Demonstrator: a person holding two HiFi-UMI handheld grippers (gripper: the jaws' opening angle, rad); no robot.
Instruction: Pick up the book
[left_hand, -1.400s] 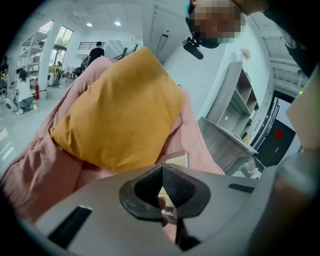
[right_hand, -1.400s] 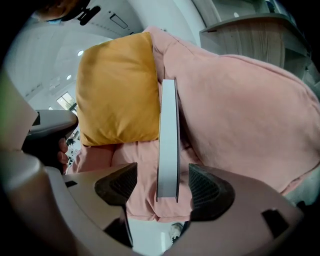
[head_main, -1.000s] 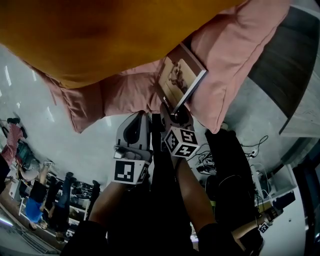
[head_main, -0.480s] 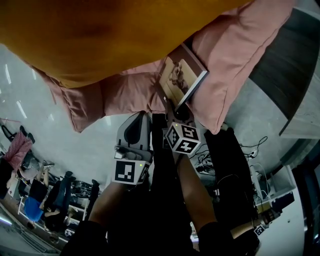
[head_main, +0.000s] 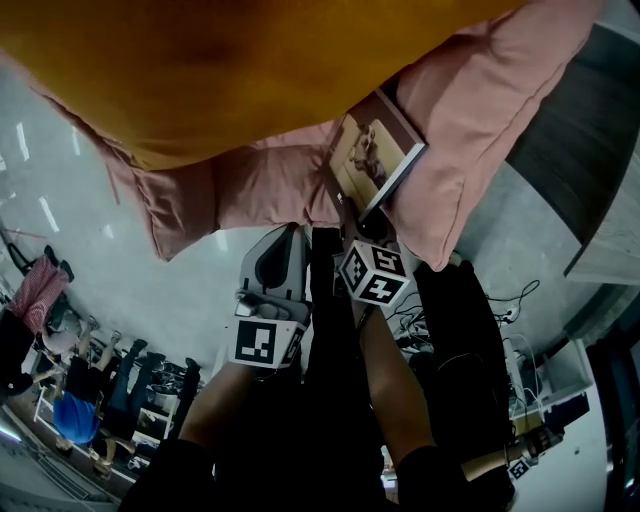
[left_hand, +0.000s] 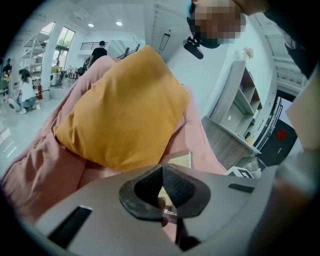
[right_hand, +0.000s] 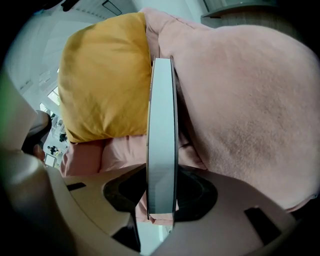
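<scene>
Right gripper view: right gripper (right_hand: 161, 197) clamps the book (right_hand: 161, 125) by 1 edge, at the front edge of the pink cushion (right_hand: 250, 100), beside the yellow pillow (right_hand: 105, 75). Left gripper (left_hand: 161, 184): jaws together, empty. Risk: so shallow a bite may let the book pivot or slip.

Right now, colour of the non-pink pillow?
The pillow is mustard yellow; clearest in left gripper view.
</scene>
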